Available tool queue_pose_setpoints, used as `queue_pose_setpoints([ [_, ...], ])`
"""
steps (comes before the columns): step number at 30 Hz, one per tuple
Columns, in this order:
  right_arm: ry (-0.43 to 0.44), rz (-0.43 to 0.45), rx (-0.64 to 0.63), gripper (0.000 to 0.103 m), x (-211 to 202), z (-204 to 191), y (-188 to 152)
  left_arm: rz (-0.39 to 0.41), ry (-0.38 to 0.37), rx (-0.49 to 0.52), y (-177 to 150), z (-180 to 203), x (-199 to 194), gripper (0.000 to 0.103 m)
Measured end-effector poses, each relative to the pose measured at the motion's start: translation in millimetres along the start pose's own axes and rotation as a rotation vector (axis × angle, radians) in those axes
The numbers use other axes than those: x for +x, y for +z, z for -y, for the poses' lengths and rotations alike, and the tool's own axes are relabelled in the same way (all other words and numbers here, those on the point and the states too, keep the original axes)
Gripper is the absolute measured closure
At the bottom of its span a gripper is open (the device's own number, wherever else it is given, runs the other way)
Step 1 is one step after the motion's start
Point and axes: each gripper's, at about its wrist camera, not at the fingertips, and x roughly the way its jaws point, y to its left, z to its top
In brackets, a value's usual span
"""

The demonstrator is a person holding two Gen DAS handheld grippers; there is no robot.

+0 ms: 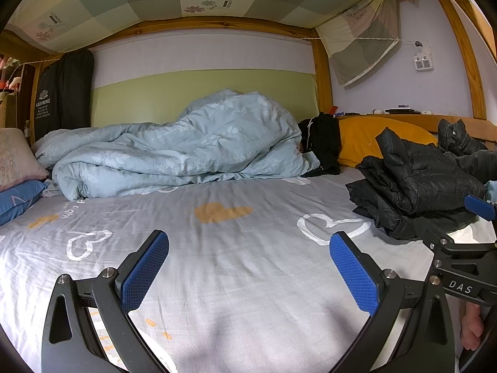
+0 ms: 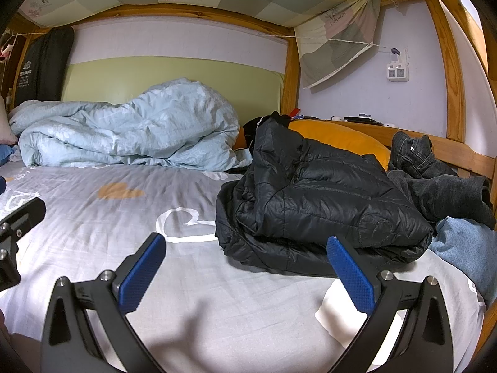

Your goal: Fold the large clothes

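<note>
The black quilted jacket (image 2: 313,192) sits crumpled in the right half of my right wrist view, glossy and puffy on the grey heart-print sheet (image 2: 192,279). My right gripper (image 2: 245,275) hovers low before it, jaws spread wide and holding nothing — its right blue pad just beside the hem. My left gripper (image 1: 248,272) gapes empty too, over bare sheet. Behind, centre-left, a rumpled pale-blue duvet (image 1: 174,149).

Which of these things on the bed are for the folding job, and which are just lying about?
For the job:
black quilted puffer jacket
dark grey jeans
light blue denim garment

Lying about:
crumpled pale blue duvet
mustard yellow pillow
white wall socket
</note>
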Motion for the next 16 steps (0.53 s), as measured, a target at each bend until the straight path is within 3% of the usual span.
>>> queue_pose_setpoints([
  [16, 0.003, -0.002, -0.003, 0.000, 1.4, 2.0, -0.5, -0.001, 0.014, 0.002, -1.0, -0.3, 0.0, 0.000],
])
